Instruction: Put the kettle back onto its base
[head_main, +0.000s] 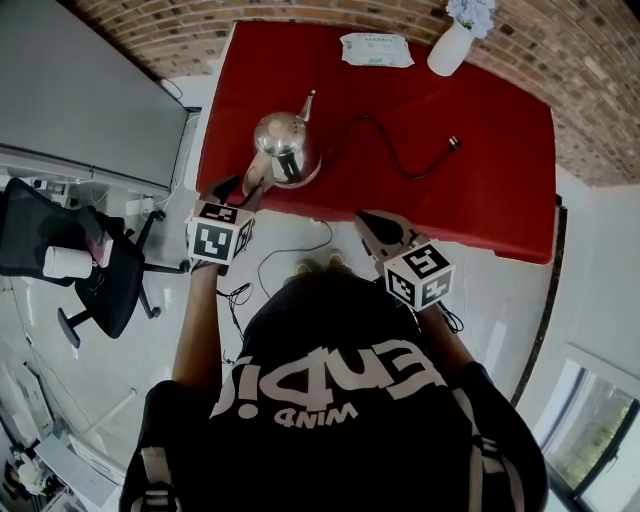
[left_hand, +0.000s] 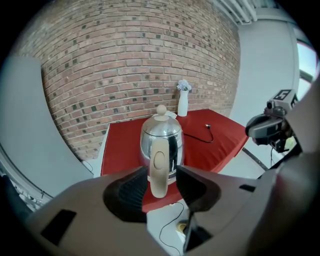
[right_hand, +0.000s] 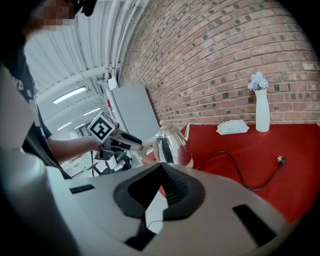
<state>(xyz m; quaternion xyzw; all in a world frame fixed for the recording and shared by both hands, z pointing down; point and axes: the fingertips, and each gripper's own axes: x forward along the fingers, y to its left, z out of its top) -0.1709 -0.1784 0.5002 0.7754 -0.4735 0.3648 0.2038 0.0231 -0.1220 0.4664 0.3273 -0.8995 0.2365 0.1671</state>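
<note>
One kettle (head_main: 285, 147): polished steel, thin curved spout, knob lid, pale handle (left_hand: 159, 167). Loc.: upright near front-left edge of red surface (head_main: 460, 190). Cord (head_main: 395, 150) runs from under it to a loose plug (head_main: 453, 142). Base prob. beneath kettle; can't confirm. Handling, est.: rigid, smooth and slippery on the body. Wt. unknown, contents not visible, could slosh and swing if lifted by handle. Best hold: handle mid-section, square on, not body or spout. Left gripper (left_hand: 162, 182): fingers (left_hand: 132, 187) spread w/ handle between them, gap showing on one side, not clamped. Right gripper (right_hand: 161, 172): fingers pressed together, nothing in them, off the near edge, apart from kettle. Far side of surface: vase (head_main: 450, 45), wipes pack (head_main: 375, 48), both well apart from kettle.
</note>
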